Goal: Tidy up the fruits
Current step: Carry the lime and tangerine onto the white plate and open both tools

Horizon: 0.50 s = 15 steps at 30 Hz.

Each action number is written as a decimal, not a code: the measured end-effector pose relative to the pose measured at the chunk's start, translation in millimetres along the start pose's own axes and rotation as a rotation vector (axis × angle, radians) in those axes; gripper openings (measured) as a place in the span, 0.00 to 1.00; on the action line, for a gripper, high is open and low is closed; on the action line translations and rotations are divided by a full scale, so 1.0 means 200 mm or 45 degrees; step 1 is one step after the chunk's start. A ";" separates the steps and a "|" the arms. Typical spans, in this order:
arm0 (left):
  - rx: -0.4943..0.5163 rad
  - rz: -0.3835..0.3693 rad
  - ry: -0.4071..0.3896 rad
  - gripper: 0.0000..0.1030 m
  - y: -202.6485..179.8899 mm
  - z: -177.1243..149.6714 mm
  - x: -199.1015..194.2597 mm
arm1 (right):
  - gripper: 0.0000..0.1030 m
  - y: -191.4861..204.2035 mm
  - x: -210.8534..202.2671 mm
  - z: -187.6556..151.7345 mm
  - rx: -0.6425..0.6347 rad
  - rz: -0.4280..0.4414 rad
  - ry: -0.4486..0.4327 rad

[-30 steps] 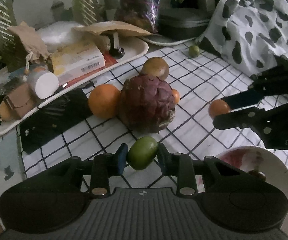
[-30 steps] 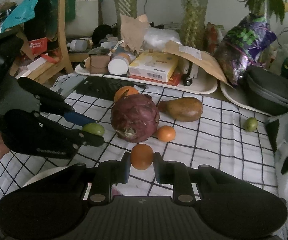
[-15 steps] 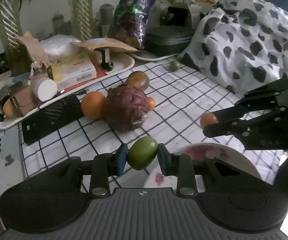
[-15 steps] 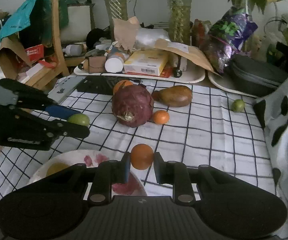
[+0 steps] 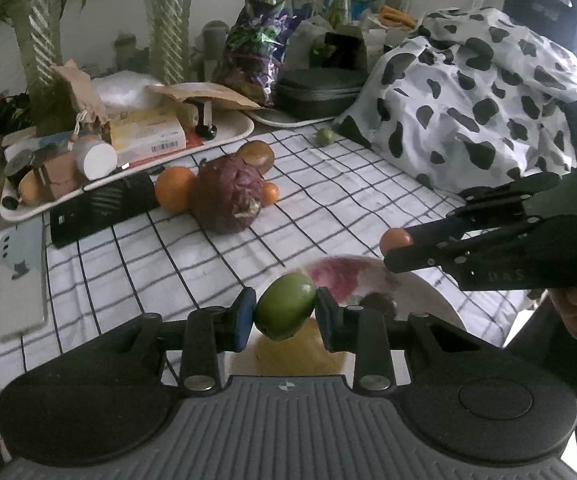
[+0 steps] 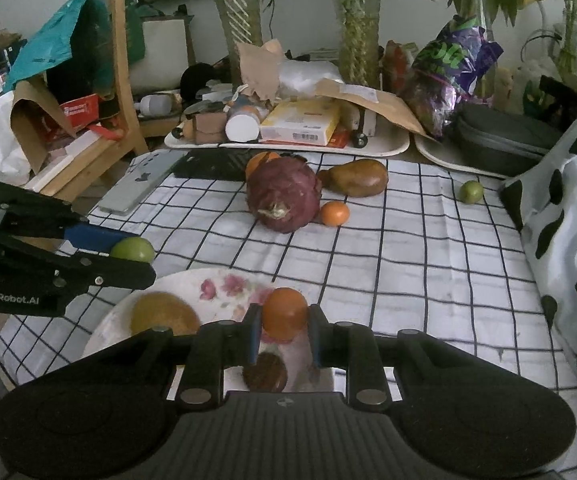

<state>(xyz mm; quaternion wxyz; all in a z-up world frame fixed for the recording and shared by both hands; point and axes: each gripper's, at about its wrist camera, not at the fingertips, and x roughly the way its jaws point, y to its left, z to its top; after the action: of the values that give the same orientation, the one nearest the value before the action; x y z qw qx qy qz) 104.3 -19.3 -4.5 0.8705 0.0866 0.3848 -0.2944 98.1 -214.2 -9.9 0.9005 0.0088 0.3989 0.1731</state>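
Both claws clenched on fruit above the plate: left gripper point(image 5: 285, 312) on a smooth green fruit point(image 5: 285, 311), right gripper point(image 6: 281, 334) on a glossy small orange point(image 6: 285, 313).
Round, slick skins could roll off the shallow floral plate point(image 6: 224, 284) below, or knock the yellow fruit point(image 6: 163, 315) and dark rough one point(image 6: 265, 376) already there, if dropped from height.
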 end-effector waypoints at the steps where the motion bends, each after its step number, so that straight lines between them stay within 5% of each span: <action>1: -0.005 -0.001 0.001 0.31 -0.01 -0.02 -0.01 | 0.24 0.01 -0.01 -0.01 0.002 0.001 -0.001; 15: -0.012 -0.009 0.089 0.31 -0.13 -0.20 -0.07 | 0.25 0.08 -0.09 -0.16 0.031 0.004 0.119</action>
<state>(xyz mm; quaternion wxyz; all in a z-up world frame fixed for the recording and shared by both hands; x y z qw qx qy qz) 57.2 -19.0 -20.0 0.8559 0.0914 0.4167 -0.2923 59.3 -208.9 -17.5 0.8804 0.0122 0.4425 0.1699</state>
